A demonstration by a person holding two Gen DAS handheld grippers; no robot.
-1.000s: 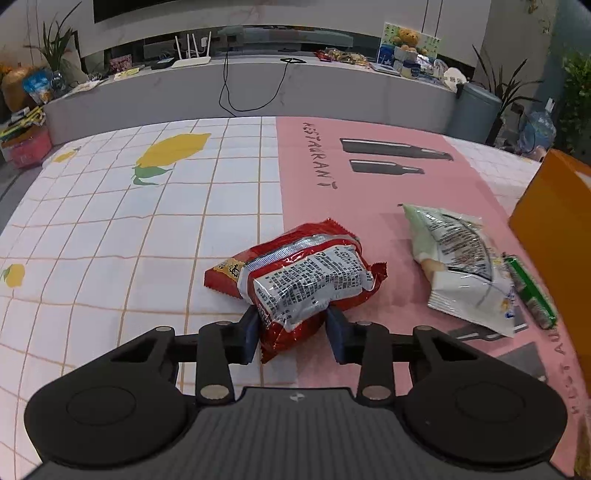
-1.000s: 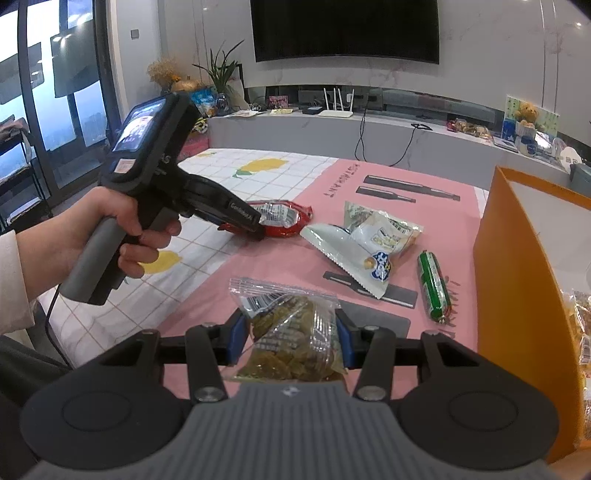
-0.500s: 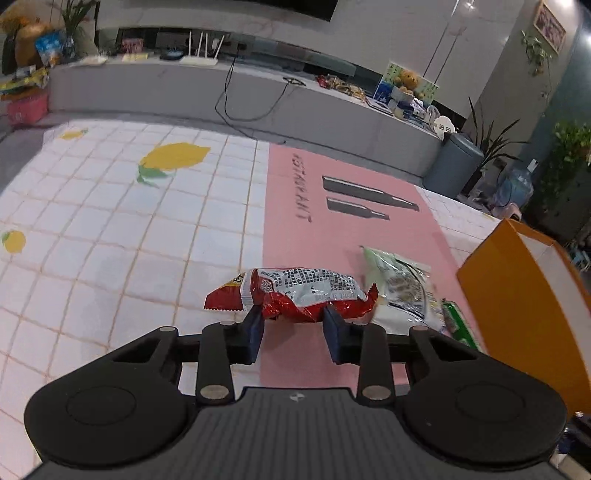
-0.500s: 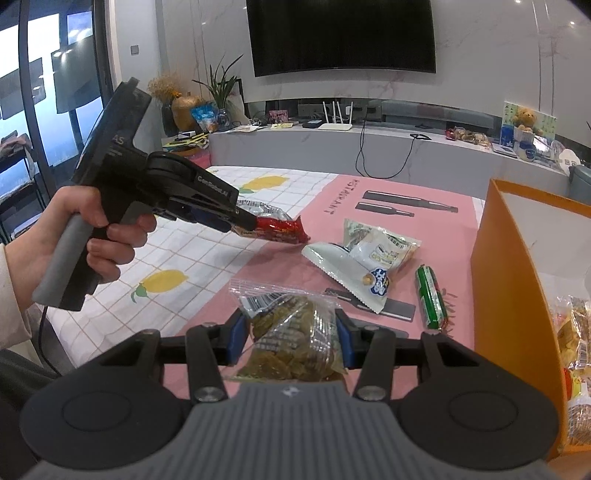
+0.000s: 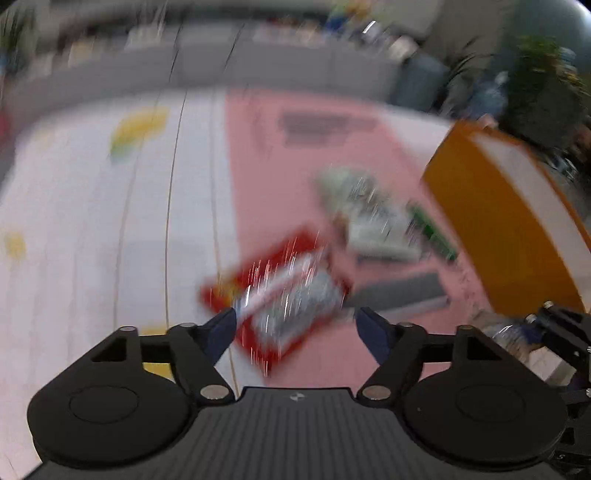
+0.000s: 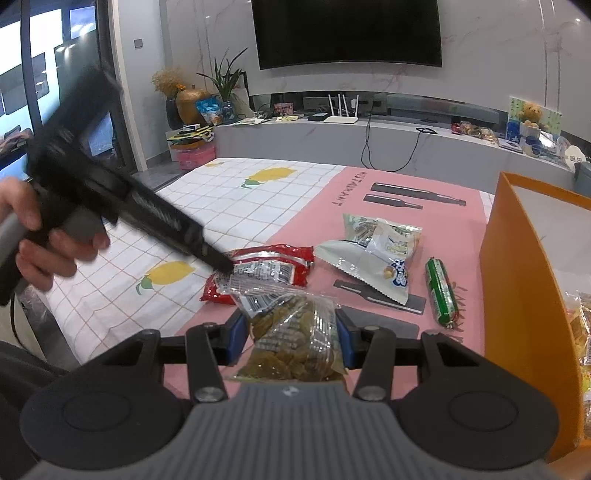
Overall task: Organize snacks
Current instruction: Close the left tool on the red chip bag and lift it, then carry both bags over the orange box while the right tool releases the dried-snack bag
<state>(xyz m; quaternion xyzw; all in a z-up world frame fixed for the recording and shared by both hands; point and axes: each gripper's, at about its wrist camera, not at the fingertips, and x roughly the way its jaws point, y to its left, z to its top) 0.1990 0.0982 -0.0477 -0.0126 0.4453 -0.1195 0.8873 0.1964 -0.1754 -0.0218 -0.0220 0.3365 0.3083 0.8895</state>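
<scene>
**A:** Right wrist view first: what sort of surface is this?

**B:** A table under a cloth, white grid with yellow lemons on the left, pink with printed dark bars on the right. Behind it runs a long grey counter with a white router, cables and small clutter, and a dark television hangs on the marble wall. Plants and a gold vase stand at the far left by a window.

**A:** And the snacks?

**B:** The right gripper is pinching a clear bag of brownish snacks, both pads pressed into its sides, near the table's front edge. Just beyond it lies a red packet. To the right of that sits a pale green-and-white bag, then a green stick-shaped snack, and an orange box at the right edge with packets inside.

**A:** What about the other gripper?

**B:** A hand at the left holds it, tip down at the red packet's left end. In the left wrist view the left gripper has its jaws opening, fingers well spread. The picture is badly smeared, so I would only say the red packet seems to lie loose between and beyond them, on the cloth where white meets pink.
</scene>
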